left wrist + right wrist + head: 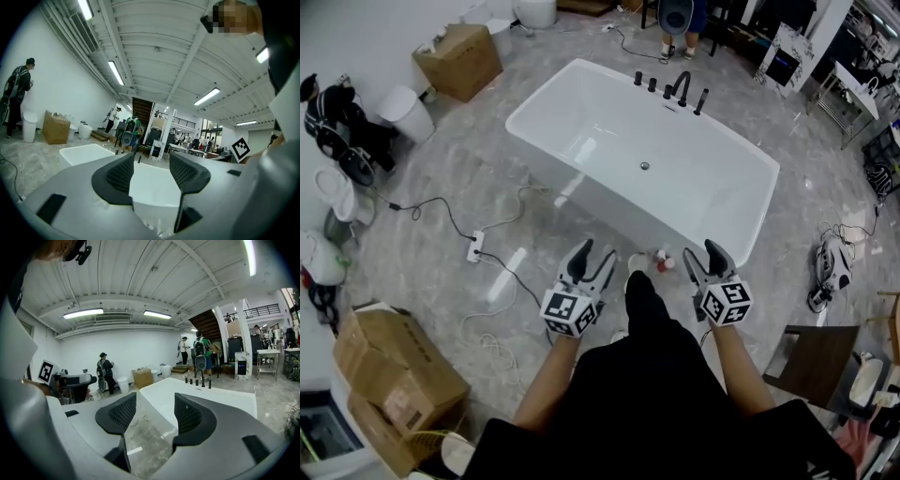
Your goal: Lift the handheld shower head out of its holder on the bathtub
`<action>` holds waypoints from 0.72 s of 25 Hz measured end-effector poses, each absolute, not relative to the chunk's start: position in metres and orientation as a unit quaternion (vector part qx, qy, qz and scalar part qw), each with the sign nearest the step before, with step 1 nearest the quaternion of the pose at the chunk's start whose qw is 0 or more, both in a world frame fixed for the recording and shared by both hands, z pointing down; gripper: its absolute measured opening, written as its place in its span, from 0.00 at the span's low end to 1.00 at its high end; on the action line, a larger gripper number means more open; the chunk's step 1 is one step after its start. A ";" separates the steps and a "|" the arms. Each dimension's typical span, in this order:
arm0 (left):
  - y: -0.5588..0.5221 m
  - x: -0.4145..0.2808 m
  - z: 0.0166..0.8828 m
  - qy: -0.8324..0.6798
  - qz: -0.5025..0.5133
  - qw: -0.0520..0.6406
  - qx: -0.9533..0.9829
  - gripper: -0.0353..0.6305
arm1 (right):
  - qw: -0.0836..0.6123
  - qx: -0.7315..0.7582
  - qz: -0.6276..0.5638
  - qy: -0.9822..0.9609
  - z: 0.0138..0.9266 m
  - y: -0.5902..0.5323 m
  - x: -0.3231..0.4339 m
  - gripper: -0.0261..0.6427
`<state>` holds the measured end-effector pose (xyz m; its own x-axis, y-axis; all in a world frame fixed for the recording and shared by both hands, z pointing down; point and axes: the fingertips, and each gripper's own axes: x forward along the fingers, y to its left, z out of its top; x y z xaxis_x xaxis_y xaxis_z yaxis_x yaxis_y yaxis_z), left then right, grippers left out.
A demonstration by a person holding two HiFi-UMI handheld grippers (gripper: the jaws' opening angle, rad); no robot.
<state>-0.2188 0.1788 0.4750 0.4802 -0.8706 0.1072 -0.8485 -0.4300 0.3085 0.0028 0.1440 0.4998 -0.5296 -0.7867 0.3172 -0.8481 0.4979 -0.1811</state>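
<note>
**A:** What takes up most of the room from where you stand?

**B:** The grey marbled floor (441, 187). On it the white bathtub (572, 103) sits slantwise across the upper middle of the head view. A cardboard box (459, 58) stands at the upper left, well apart from the tub.

**A:** And the person with the tools?

**B:** They are at the bottom centre, on the near side of the tub, with both arms held forward. The left gripper (595, 258) is at lower centre-left and the right gripper (701, 253) at lower centre-right. Both are short of the near rim and touch nothing.

**A:** Are the fingers closed?

**B:** No. In the left gripper view the left gripper (150, 161) has its fingers (119, 176) spread, with only the white tub showing in the gap. In the right gripper view the right gripper (154, 401) also has its fingers (190, 416) apart. Floor and a corner of the bathtub (206, 397) show between them.

**A:** Where is the thing they are after?

**B:** The handheld shower head (701, 101) is on the far rim, at the upper centre of the head view. It is a slim black stick standing upright in its holder, at the right end of a row of black fittings. The faucet (682, 86) is just beside it. In the right gripper view the handheld shower head (209, 383) is small, right of centre. It is well apart from both grippers, across the tub.

**A:** Anything smaller?

**B:** The drain (644, 166), a small round dot in the basin.
</note>
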 end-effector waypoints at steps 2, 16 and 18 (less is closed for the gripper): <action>0.164 -0.220 0.479 -0.509 -0.031 0.164 0.844 0.38 | 0.097 0.478 0.165 -0.857 0.509 0.128 0.009 0.37; -0.026 -0.195 0.502 -0.488 0.019 0.172 0.855 0.39 | 0.080 0.504 0.202 -0.836 0.560 -0.039 0.054 0.38; -0.050 -0.185 0.502 -0.483 0.018 0.179 0.857 0.39 | 0.087 0.500 0.206 -0.837 0.560 -0.062 0.058 0.38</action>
